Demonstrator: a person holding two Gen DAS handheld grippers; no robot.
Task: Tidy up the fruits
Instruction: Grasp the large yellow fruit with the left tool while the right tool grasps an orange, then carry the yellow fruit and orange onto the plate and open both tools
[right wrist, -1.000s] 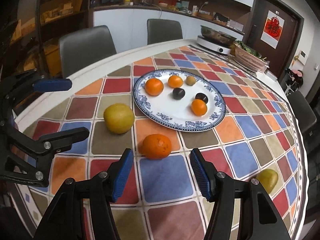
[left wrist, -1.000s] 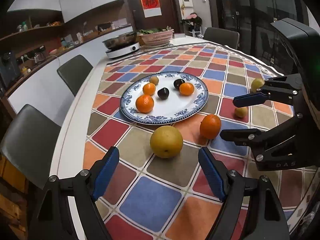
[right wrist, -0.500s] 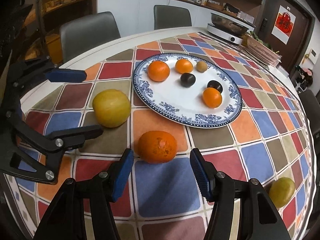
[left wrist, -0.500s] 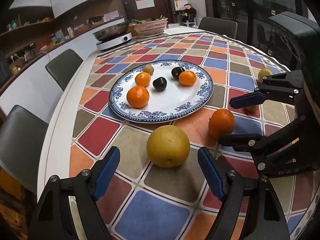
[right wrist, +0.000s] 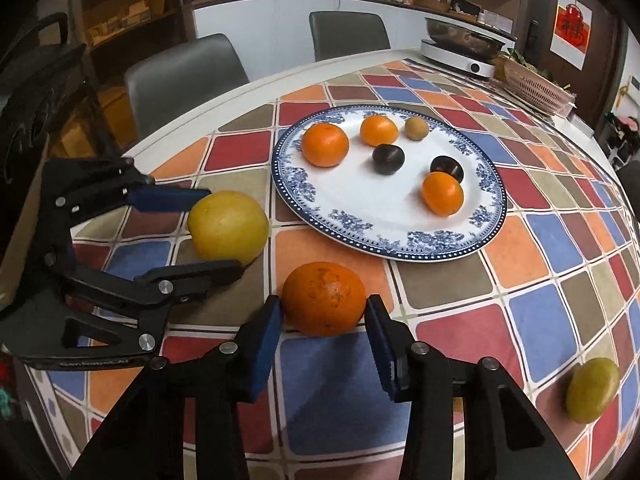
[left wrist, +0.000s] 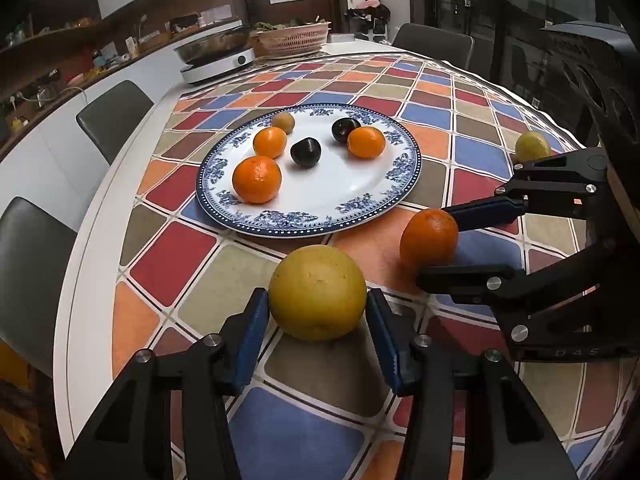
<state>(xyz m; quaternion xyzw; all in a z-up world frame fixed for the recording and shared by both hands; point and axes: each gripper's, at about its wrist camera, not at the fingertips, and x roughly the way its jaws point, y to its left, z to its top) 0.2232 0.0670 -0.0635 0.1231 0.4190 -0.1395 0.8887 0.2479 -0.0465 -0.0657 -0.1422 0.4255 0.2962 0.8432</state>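
A big yellow fruit (left wrist: 317, 297) lies on the chequered tablecloth between the open fingers of my left gripper (left wrist: 316, 334); the pads stand beside it, contact unclear. An orange (right wrist: 324, 298) lies between the open fingers of my right gripper (right wrist: 325, 334) the same way. Each gripper shows in the other view, the right one (left wrist: 452, 240) around the orange (left wrist: 429, 239), the left one (right wrist: 212, 232) around the yellow fruit (right wrist: 228, 227). A blue-rimmed white plate (left wrist: 348, 188) beyond holds three oranges, two dark plums and a small brownish fruit.
A small yellow-green fruit (right wrist: 592, 390) lies on the cloth at the right; it also shows in the left wrist view (left wrist: 532, 146). A cooker with a pan (left wrist: 216, 58) and a pink basket (left wrist: 294, 38) stand at the far end. Grey chairs (left wrist: 114, 114) line the left table edge.
Both grippers have moved forward and down, so the yellow fruit now sits between the left fingers and the orange between the right fingers. The fruits have not moved.
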